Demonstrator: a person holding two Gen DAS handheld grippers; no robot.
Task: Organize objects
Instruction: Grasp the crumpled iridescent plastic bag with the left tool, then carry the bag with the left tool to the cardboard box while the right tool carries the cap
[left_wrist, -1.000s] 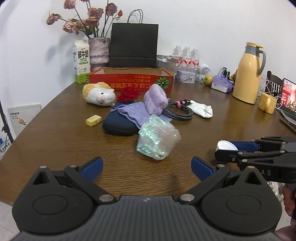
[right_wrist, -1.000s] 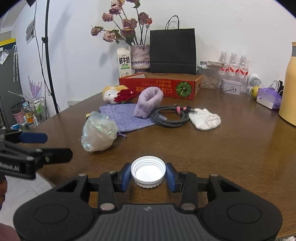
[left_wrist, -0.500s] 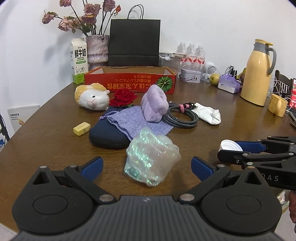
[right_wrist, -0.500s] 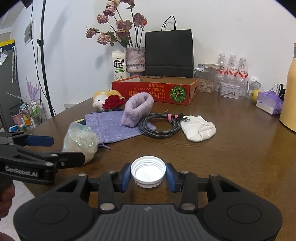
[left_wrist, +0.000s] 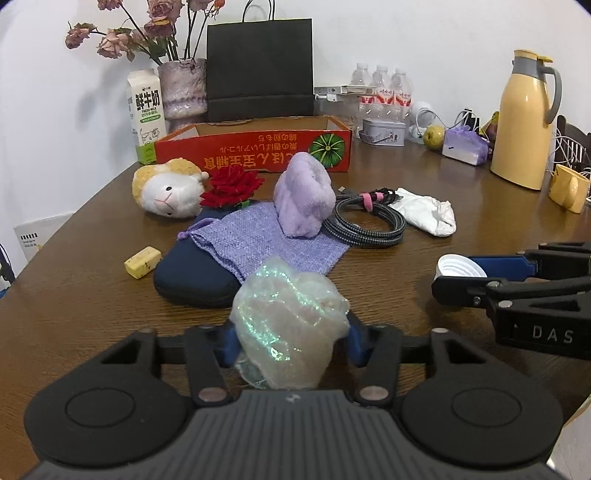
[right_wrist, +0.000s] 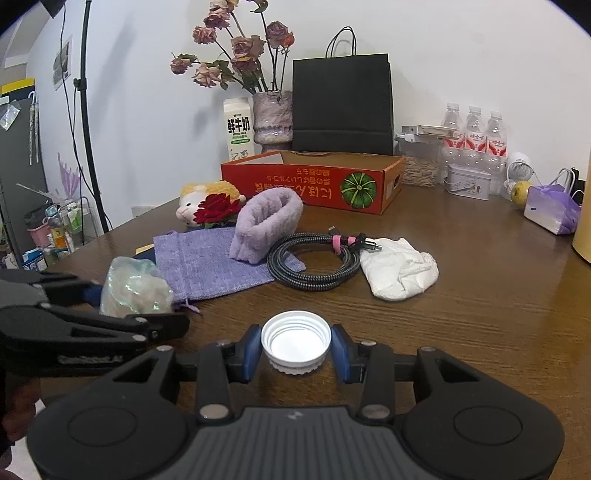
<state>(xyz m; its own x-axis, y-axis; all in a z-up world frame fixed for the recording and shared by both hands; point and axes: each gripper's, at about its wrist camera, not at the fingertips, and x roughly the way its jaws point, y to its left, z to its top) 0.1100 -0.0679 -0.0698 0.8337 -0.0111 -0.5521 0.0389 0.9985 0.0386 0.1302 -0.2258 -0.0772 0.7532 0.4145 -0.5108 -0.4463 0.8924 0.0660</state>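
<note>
Left gripper (left_wrist: 290, 338) closing, pads touching the shiny bag (left_wrist: 290, 325) near the table's (left_wrist: 480, 229) front edge — right gripper (right_wrist: 294, 349) pinches a white cap (right_wrist: 295, 339).

At the far edge of my surface (left_wrist: 74, 314) a black paper bag (left_wrist: 259, 70) stands against the wall, with a vase of dried roses (left_wrist: 183, 86) and a milk carton (left_wrist: 146, 116) to its left. Three water bottles (left_wrist: 382, 88) stand right of the bag, then an apple (left_wrist: 434, 136), a yellow thermos jug (left_wrist: 526, 122) and a yellow mug (left_wrist: 567, 188). Off past the edge I see a light stand (right_wrist: 86, 114).
</note>
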